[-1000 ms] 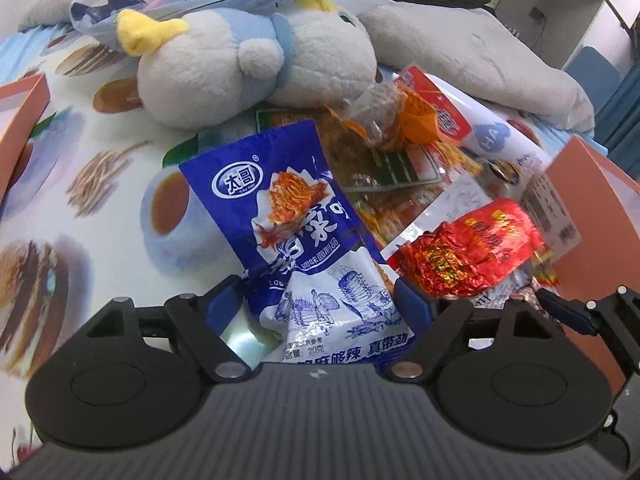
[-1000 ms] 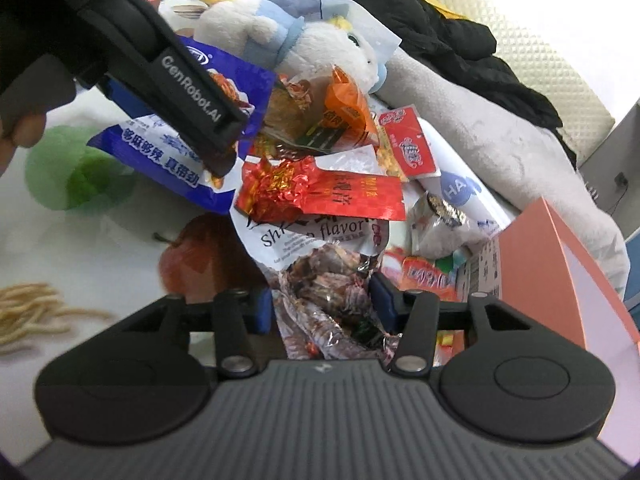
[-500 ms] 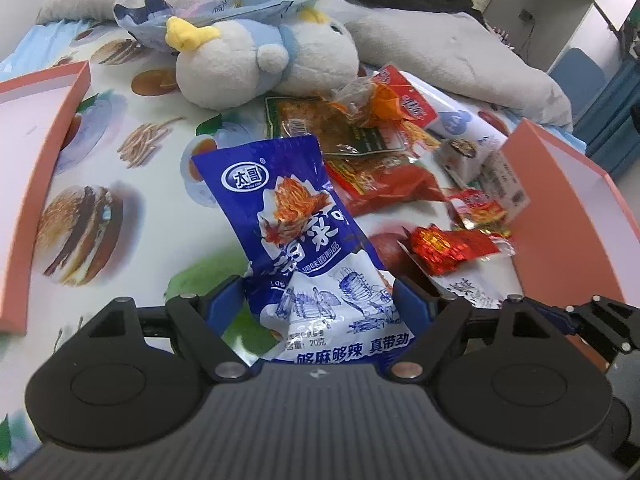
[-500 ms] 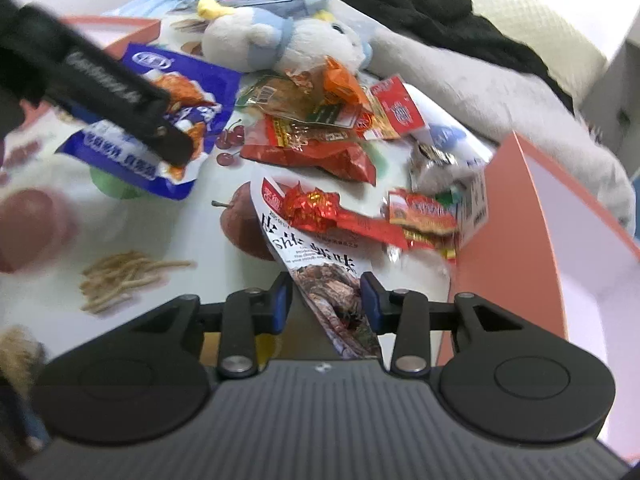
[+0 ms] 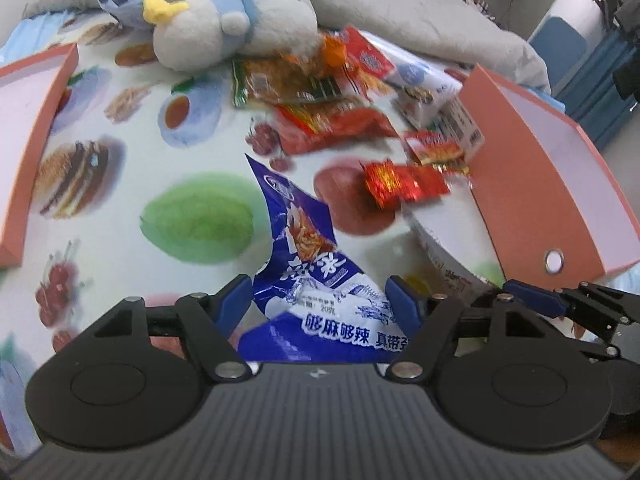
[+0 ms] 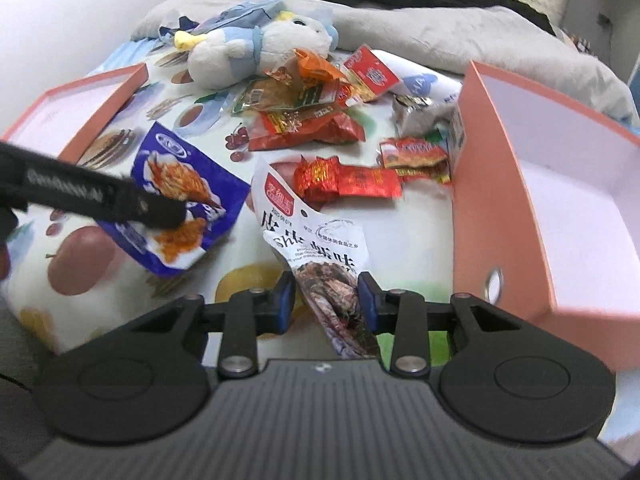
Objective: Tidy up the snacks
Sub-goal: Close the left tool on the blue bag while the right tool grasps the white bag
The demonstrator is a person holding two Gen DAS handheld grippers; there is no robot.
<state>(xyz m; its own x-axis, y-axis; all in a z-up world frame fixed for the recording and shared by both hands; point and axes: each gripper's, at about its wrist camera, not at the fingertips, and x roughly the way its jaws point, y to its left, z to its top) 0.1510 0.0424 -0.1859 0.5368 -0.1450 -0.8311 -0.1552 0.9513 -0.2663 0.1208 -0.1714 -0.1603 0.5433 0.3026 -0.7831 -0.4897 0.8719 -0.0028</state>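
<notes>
Each closing claw has lifted one packet, the left gripper [image 5: 320, 300] a blue bag [image 5: 308, 264], the right gripper [image 6: 326, 296] a white bag [image 6: 316, 236], while both boxes [image 6: 500, 184] beyond hold nothing visible and the snack pile [image 6: 316, 120] remains unsorted.

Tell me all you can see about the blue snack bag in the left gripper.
The blue snack bag is a glossy, crinkled plastic packet with white patches, white Chinese print and a picture of orange shredded food. It looks sealed. It sits between the fingers of the left gripper, whose jaws are closing, held up above the food-print cloth, its top pointing away and twisted. Nothing else touches it.
</notes>
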